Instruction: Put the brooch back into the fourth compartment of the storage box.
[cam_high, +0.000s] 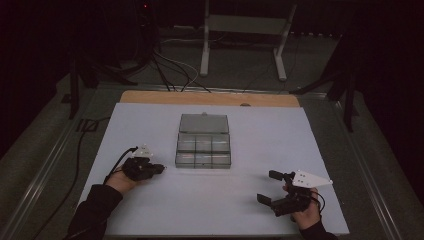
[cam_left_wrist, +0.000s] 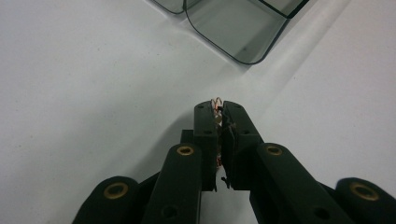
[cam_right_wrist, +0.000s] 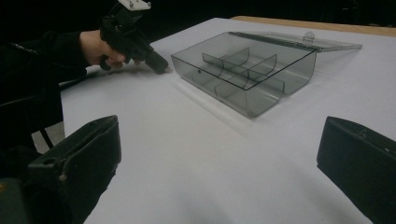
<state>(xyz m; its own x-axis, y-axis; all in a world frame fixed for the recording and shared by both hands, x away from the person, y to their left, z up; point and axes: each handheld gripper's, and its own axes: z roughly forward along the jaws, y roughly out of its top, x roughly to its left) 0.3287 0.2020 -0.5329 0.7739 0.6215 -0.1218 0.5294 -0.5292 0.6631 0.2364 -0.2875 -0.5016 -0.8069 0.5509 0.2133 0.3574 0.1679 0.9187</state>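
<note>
Organizer box (cam_high: 203, 146) mid-bench, lid open: light, rigid, slick plastic; best taken by wall rim. Left gripper (cam_left_wrist: 219, 108) pinching small wiry item (cam_left_wrist: 217, 101). Right gripper (cam_high: 270, 187) spread, empty.

The high view looks forward and down on the table (cam_high: 150, 125). Both gripper views sit low and close, sharing the compartment box (cam_high: 203, 146) with it.

A dim lab: white-topped table (cam_high: 150, 125), floor cables (cam_high: 170, 70) (tangled), a metal stand (cam_high: 245, 30) behind
</note>
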